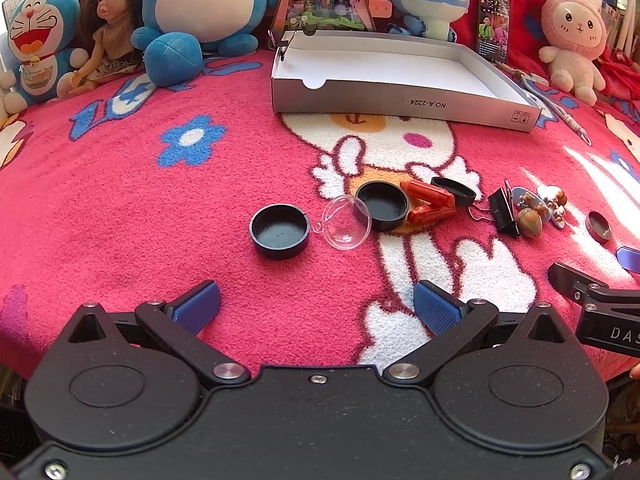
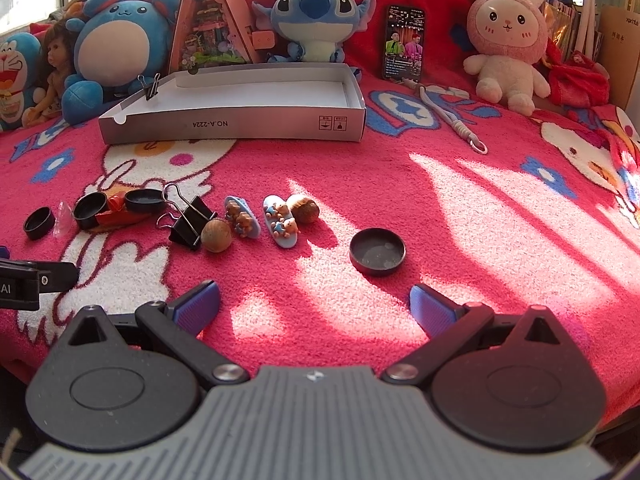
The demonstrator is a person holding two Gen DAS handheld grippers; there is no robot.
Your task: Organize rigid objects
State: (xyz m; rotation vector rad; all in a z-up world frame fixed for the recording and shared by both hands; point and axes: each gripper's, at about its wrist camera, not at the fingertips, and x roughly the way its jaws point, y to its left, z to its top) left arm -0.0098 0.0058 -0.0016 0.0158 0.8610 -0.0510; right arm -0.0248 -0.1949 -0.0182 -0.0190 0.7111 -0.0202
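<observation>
While both grippers hover over the pink blanket, we see the left gripper and the right gripper spread wide, holding nothing. The box lies empty (a small clip on its rim). Well in front of the box, we find black caps, a clear half-shell, a red piece, a binder clip, nuts, bear clips and a lone cap.
</observation>
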